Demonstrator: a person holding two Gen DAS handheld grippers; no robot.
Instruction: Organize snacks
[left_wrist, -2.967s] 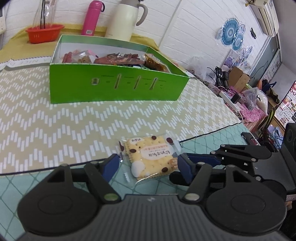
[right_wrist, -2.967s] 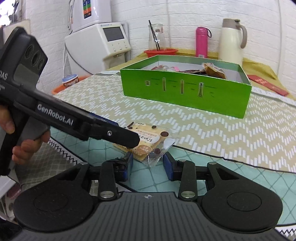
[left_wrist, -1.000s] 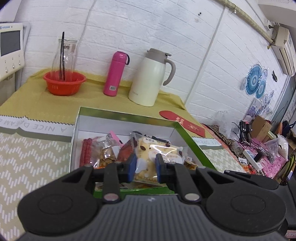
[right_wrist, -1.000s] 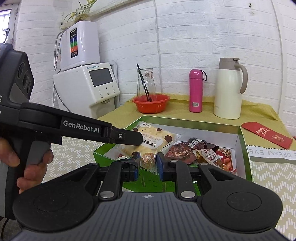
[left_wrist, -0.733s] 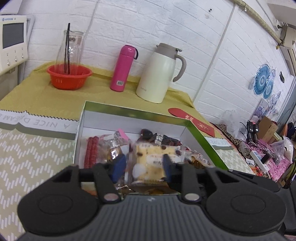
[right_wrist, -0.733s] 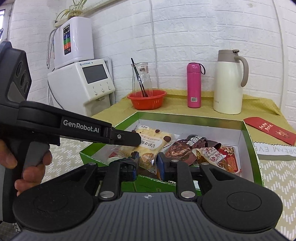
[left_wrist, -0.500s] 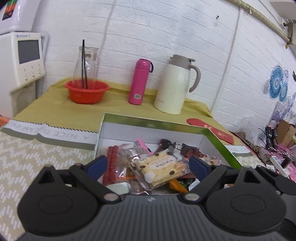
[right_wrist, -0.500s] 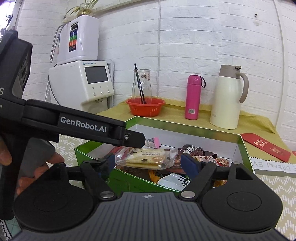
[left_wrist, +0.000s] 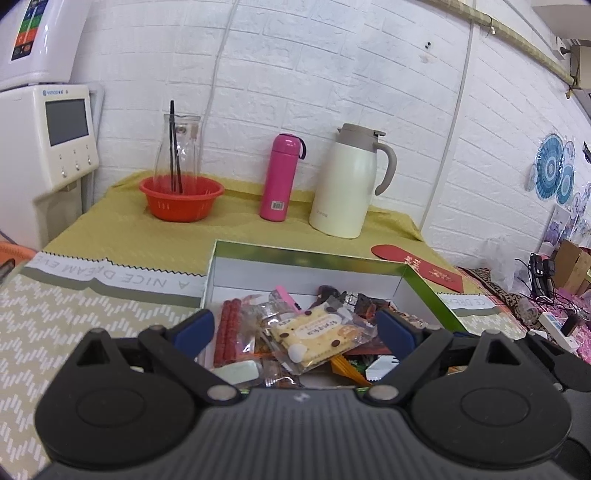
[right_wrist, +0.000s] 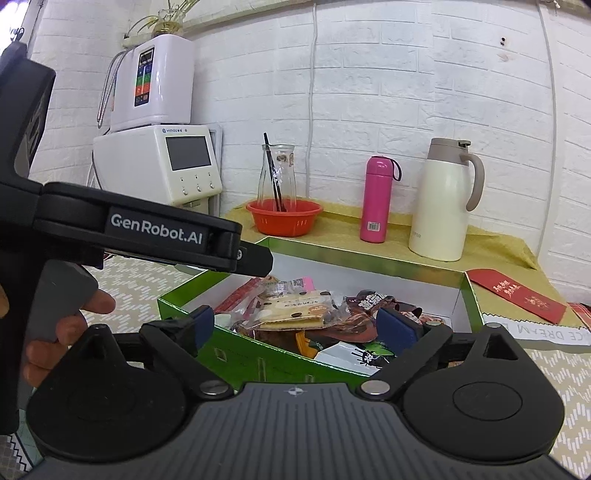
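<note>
The yellow cookie packet (left_wrist: 317, 338) (right_wrist: 295, 309) lies loose on top of the other wrapped snacks inside the green box (left_wrist: 428, 291) (right_wrist: 251, 354). My left gripper (left_wrist: 295, 328) hovers at the box's near edge, jaws wide open, pads clear of the packet. My right gripper (right_wrist: 299, 325) hangs over the box's near wall, also wide open with nothing pressed between its blue pads. In the right wrist view the left gripper's black body (right_wrist: 155, 236) reaches in from the left, held by a hand (right_wrist: 62, 332).
Behind the box on the yellow cloth stand a red basket (left_wrist: 181, 197) with a glass carafe, a pink flask (left_wrist: 280, 177) and a cream thermos jug (left_wrist: 351, 186). A red envelope (left_wrist: 417, 266) lies right of the box. A white appliance (right_wrist: 162, 166) stands at left.
Both grippers were shut on the cookie packet a second ago; both have opened wide and the packet has dropped onto the snacks in the box. The left gripper shifted slightly over the box.
</note>
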